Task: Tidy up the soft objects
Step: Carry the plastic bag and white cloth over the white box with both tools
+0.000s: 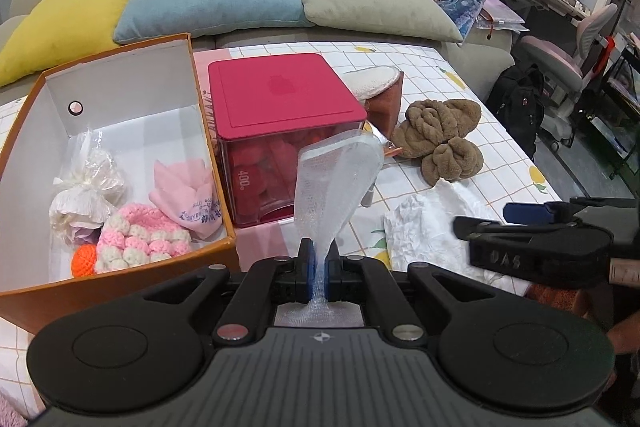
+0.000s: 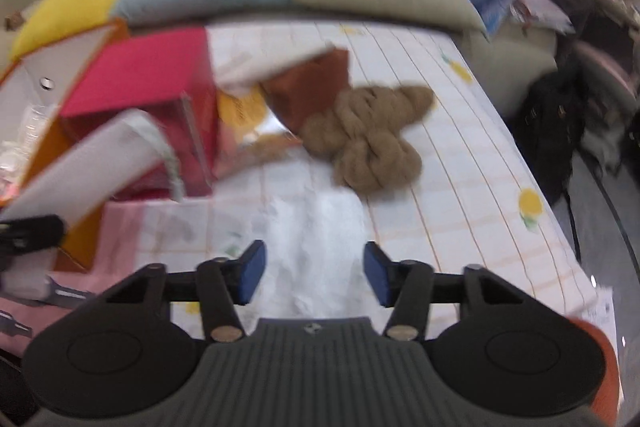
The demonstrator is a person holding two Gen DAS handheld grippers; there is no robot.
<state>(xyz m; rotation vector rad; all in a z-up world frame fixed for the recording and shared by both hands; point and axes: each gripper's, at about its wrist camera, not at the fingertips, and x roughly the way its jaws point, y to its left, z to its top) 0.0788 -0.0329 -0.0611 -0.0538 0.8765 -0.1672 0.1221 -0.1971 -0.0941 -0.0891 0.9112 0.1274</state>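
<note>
Pinching a white mesh sleeve (image 1: 334,183), your left gripper (image 1: 318,273) had its jaws clamped tight on the sleeve's lower end, holding it upright in front of the red-lidded box (image 1: 280,95), just right of the orange box (image 1: 120,131). Your right gripper (image 2: 316,273) was spread wide over crumpled white paper (image 2: 320,227), brown towel (image 2: 368,139) beyond.

Each gripper is built of matte black plastic: a ribbed grey-black central plate bearing a small round emblem, flanked by two rounded discs. Blue pads are fitted on the left gripper (image 1: 318,271) and right gripper (image 2: 316,273), behind which silver pivot pins are seen on black linkage arms.
</note>
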